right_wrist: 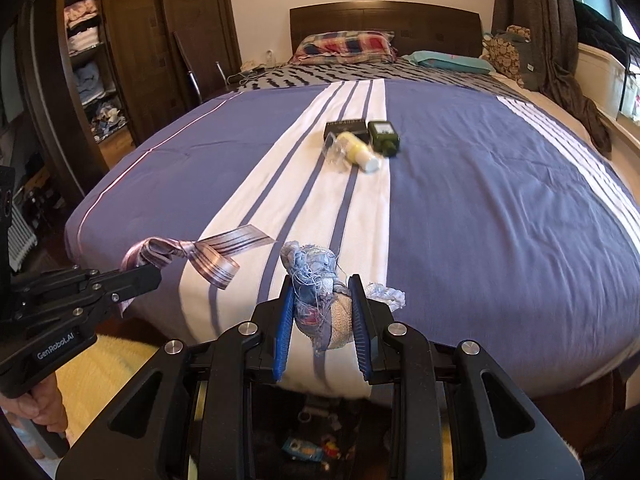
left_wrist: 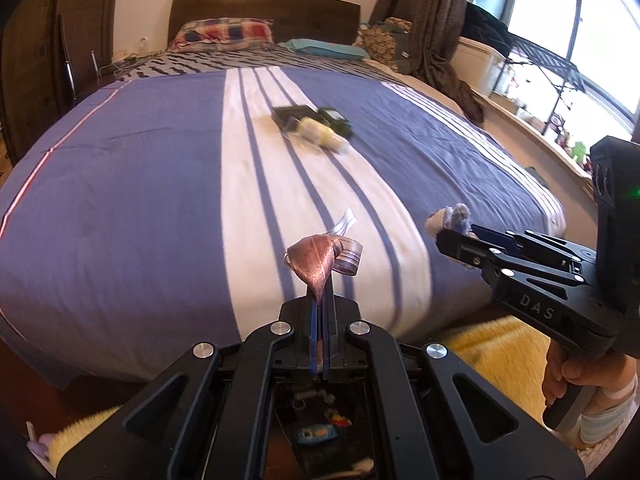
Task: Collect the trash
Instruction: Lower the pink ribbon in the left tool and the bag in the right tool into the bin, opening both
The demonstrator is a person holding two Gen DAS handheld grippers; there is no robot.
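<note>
Left gripper (left_wrist: 320,304) marked "GenRobot.AI", jaws clamped on pink ribbon (left_wrist: 316,258), right gripper (right_wrist: 322,320) marked "DAS", jaws gripping frayed rag (right_wrist: 316,280), bed (right_wrist: 480,208) centre frame.

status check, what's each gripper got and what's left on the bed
Left gripper shut on pink ribbon. Right gripper shut on frayed fabric scrap. Yellow bottle, two dark boxes left mid-bed. Nothing blocking.

Both your wrist cams sit low at the foot of the bed (left_wrist: 120,184), facing the headboard (right_wrist: 384,20). Left cam catches the right gripper (left_wrist: 456,236) at its right edge; right cam catches the left gripper (right_wrist: 148,276) at left. Shared: bedspread, pillows.
</note>
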